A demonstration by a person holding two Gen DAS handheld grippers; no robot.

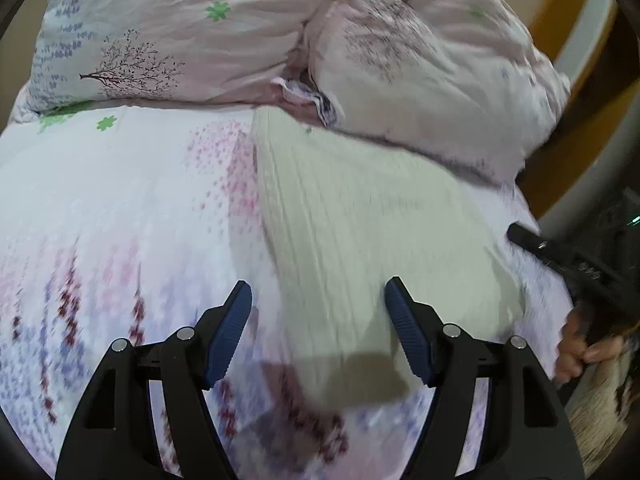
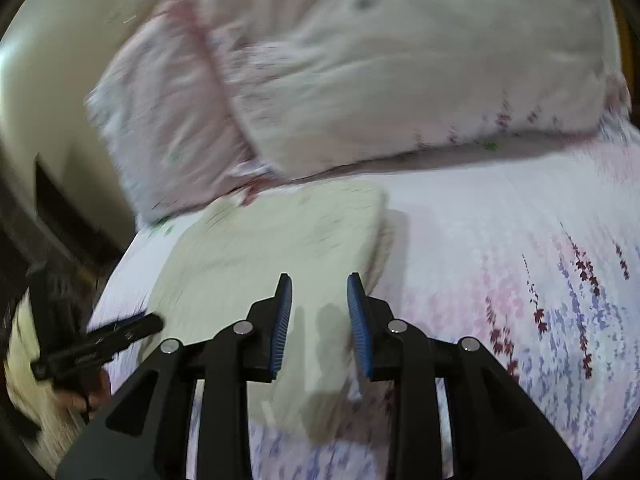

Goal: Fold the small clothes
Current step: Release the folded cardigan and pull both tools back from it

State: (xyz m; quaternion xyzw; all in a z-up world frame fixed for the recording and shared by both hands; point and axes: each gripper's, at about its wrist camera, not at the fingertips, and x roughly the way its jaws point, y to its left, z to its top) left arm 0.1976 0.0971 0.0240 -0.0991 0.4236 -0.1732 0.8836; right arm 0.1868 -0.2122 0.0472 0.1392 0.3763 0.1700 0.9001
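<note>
Bedding fills both wrist views: a floral bedsheet (image 1: 120, 216) printed with pink, purple and dark red sprigs, and two pale pink pillows (image 1: 180, 40) lying side by side along its far edge. A cream folded cloth (image 1: 360, 220) lies flat on the sheet, its far end close to the pillows and near the edge of the bed. In the left wrist view, the left gripper (image 1: 318, 292) hovers above the near part of the cloth, its blue-padded jaws spread wide with nothing between them. At the right edge of that view the right gripper (image 1: 560, 252) shows as a dark shape beside the cloth. In the right wrist view, the right gripper is released too, its jaws apart and empty over the near corner of the cloth. Both views are blurred.
</note>
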